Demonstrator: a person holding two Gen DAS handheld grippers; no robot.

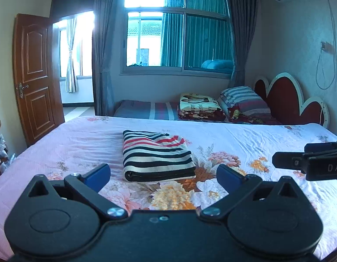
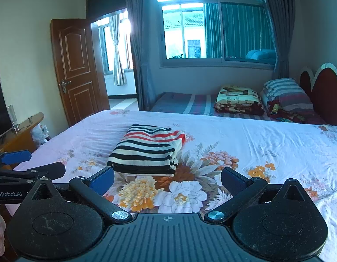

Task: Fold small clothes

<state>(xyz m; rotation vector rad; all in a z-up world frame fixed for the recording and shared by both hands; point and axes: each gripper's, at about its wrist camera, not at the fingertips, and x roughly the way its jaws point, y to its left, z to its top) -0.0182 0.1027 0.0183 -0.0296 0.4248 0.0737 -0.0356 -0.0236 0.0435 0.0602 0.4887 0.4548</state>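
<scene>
Striped garment [image 1: 156, 156]: folded, on floral bedsheet [image 1: 245, 137].
Left gripper [image 1: 163, 173]: released, empty.
Right gripper [image 2: 167, 180]: released, empty.
Far: pillows [image 1: 245, 100], wooden door [image 1: 35, 76].

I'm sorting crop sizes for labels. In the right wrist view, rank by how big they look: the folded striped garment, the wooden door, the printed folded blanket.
1. Wooden door, largest.
2. Folded striped garment, though it lies nearer the camera, which enlarges it.
3. Printed folded blanket, smallest and farther away.
</scene>
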